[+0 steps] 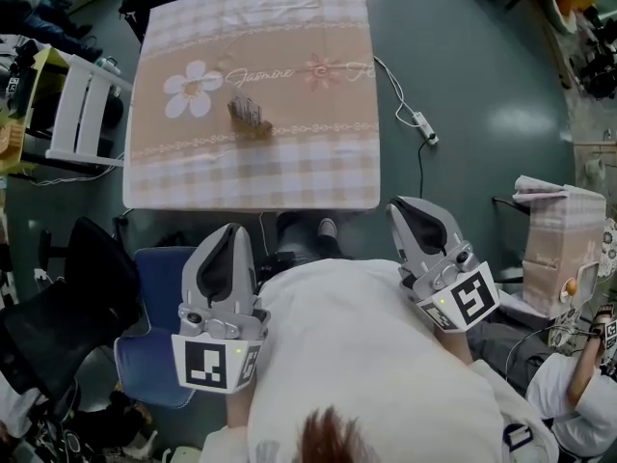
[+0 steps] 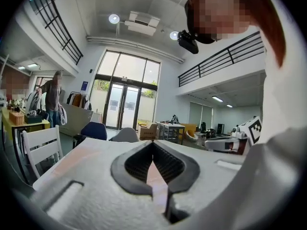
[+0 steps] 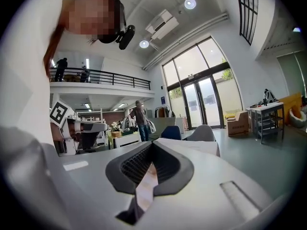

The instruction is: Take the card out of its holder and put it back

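Tabletop carries a pink checked cloth with a white flower print. The card holder stands on the cloth, just right of the flower and left of the middle. A pale upright card shows in it. It is too small to make out where card ends and holder begins.

Left tongs: held low, close to the person's chest, on the near side of the tabletop edge, tips pointing toward the table. The left gripper view shows the two jaws closed, tips meeting, nothing between them. Only a strip of pink cloth shows through the gap behind the tips.

Right tongs: same posture on the other side, just off the near right corner of the tabletop. The right gripper view shows the jaws closed tip to tip, gripping nothing.

Both tongs are well apart from the card holder.

Surroundings: a white chair stands left of the table. A blue chair is beside the left tongs. A white power strip with its cable lies on the floor to the right of the table.
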